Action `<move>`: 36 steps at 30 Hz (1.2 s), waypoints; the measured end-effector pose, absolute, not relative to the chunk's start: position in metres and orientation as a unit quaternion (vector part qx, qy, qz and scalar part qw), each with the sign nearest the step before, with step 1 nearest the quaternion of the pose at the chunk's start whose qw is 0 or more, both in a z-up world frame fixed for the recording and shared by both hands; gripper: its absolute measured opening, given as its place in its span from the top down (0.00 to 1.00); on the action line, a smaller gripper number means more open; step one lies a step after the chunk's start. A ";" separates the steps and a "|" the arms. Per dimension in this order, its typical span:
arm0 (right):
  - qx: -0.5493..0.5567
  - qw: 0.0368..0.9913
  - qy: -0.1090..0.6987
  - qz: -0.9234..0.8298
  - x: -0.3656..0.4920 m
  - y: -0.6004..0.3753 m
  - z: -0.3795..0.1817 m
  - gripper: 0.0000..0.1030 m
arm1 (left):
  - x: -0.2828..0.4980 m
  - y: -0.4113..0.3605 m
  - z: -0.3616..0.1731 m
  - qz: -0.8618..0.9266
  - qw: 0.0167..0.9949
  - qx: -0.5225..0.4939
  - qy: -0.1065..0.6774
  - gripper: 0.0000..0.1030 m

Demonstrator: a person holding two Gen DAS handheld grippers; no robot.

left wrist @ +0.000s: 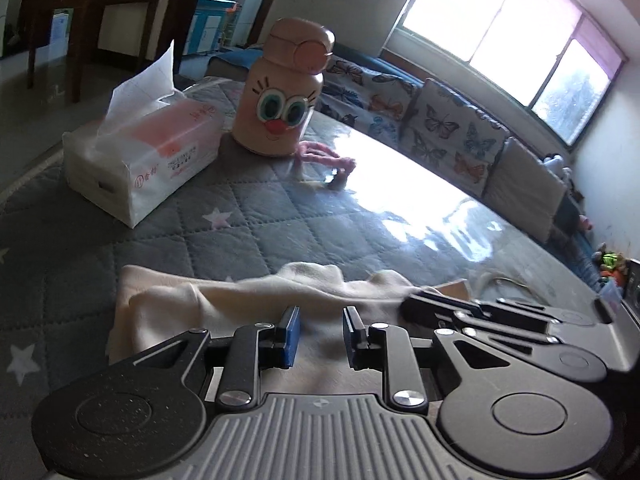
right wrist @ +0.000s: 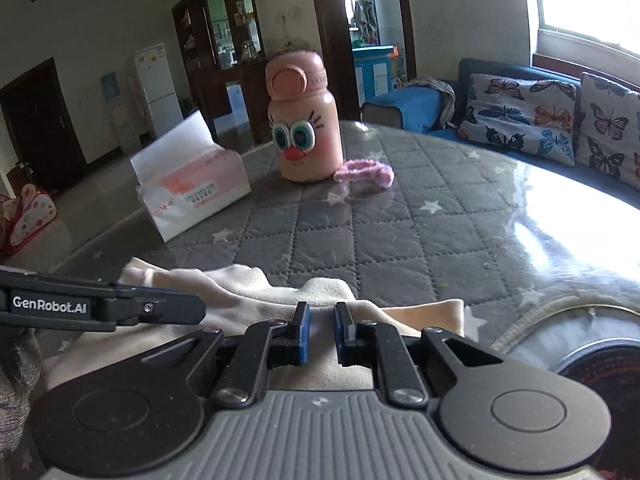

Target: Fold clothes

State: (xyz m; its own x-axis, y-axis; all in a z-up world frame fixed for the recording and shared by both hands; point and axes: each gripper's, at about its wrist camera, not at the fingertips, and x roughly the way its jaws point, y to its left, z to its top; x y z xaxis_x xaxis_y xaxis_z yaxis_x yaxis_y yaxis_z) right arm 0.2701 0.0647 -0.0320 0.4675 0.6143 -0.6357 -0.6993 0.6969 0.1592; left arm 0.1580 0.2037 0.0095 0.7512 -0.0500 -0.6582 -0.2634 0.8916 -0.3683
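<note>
A cream garment [left wrist: 200,304] lies rumpled on the grey quilted table cover [left wrist: 240,224], near the front edge. My left gripper [left wrist: 320,336] hovers over its middle, blue pads apart, and only cloth shows through the gap. In the same view my right gripper [left wrist: 412,304] lies low over the garment's right part. In the right wrist view the garment [right wrist: 248,292] spreads beneath my right gripper [right wrist: 322,332], whose pads stand a narrow gap apart with nothing pinched. My left gripper [right wrist: 192,308] reaches in from the left, flat over the cloth.
A tissue pack [left wrist: 152,148] and a pink cartoon-face bottle [left wrist: 280,96] with a fuzzy pink strap [left wrist: 324,156] stand at the far side. Butterfly cushions [right wrist: 520,112] line a sofa to the right. A round dark object [right wrist: 592,340] sits at the near right.
</note>
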 end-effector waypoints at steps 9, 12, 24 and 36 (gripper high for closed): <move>-0.069 0.852 0.337 0.395 0.262 0.065 -0.029 0.79 | 0.155 0.209 0.012 0.063 0.909 -0.233 0.339 0.76; -0.081 0.847 0.331 0.408 0.249 0.067 -0.024 0.76 | 0.149 0.204 0.016 0.057 0.912 -0.229 0.337 0.76; -0.125 0.834 0.313 0.436 0.193 0.067 -0.018 0.62 | 0.099 0.186 0.018 0.047 0.918 -0.204 0.338 0.75; -0.151 0.833 0.303 0.438 0.156 0.055 -0.025 0.61 | 0.056 0.179 0.014 0.056 0.925 -0.188 0.324 0.74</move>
